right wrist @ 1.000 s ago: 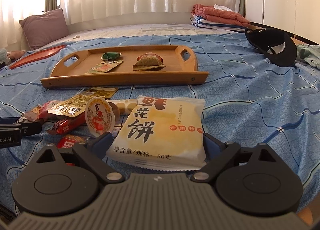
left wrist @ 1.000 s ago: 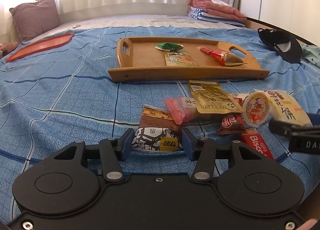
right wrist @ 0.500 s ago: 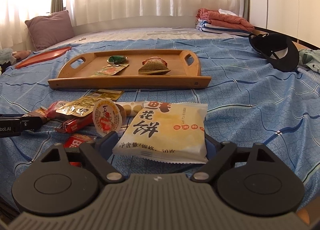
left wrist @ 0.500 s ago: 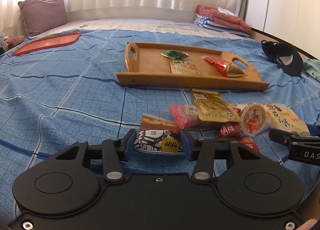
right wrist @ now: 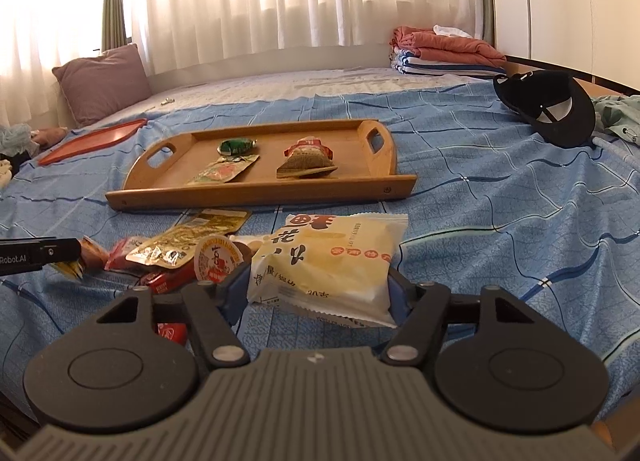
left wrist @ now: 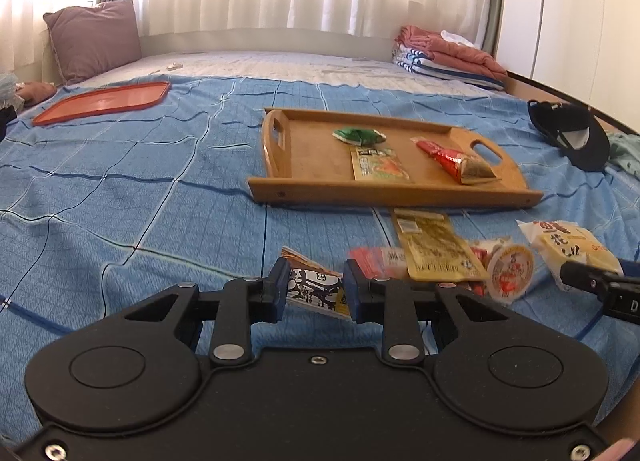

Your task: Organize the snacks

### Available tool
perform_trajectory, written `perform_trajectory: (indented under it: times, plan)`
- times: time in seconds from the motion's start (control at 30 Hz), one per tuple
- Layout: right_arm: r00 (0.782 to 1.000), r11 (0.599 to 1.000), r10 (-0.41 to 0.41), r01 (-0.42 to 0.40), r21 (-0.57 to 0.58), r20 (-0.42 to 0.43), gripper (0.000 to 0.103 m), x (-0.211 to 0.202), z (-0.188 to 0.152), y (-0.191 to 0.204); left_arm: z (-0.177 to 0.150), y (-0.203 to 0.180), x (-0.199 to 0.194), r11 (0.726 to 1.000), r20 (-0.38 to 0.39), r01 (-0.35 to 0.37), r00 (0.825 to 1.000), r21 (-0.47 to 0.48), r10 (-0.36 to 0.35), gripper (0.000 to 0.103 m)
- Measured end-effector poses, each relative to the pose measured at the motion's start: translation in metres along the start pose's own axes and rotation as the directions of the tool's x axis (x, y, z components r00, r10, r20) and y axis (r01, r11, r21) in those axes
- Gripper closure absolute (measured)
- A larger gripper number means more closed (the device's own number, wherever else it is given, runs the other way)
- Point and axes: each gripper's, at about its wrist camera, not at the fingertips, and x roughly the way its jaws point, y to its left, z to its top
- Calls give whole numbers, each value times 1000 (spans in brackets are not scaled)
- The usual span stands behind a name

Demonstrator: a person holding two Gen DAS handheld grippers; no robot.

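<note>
On the blue bedspread (left wrist: 120, 189) sit two trays: one wooden tray (left wrist: 304, 165) and one flat red tray (left wrist: 102, 103). Three snack packets lie in the wooden one: a green packet (left wrist: 358, 135), a flat orange packet (left wrist: 380, 167) and a red cone-shaped packet (left wrist: 456, 163). One round jelly cup (left wrist: 511, 273) lies among the loose snacks. One pillow (left wrist: 94, 39), one black cap (left wrist: 572, 133) and one stack of folded laundry (left wrist: 448, 57) ring the scene.
</note>
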Motion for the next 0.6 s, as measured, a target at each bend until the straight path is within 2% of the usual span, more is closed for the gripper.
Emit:
perform_trajectory:
  times: [0.07, 0.43, 0.6]
  plan:
    - [1000, 1000, 5, -5, 2, 10, 40, -1, 3, -1, 5, 1, 1, 1000, 6, -3, 1000, -4, 3, 76]
    - [999, 999, 11, -12, 32, 41, 40, -6, 14, -8, 8, -1, 3, 1000, 14, -1, 1000, 18, 1, 77]
    - [998, 999, 9, -12, 51, 61, 40, -6, 23, -13, 19, 0, 2, 1000, 45, -1, 999, 16, 1, 77]
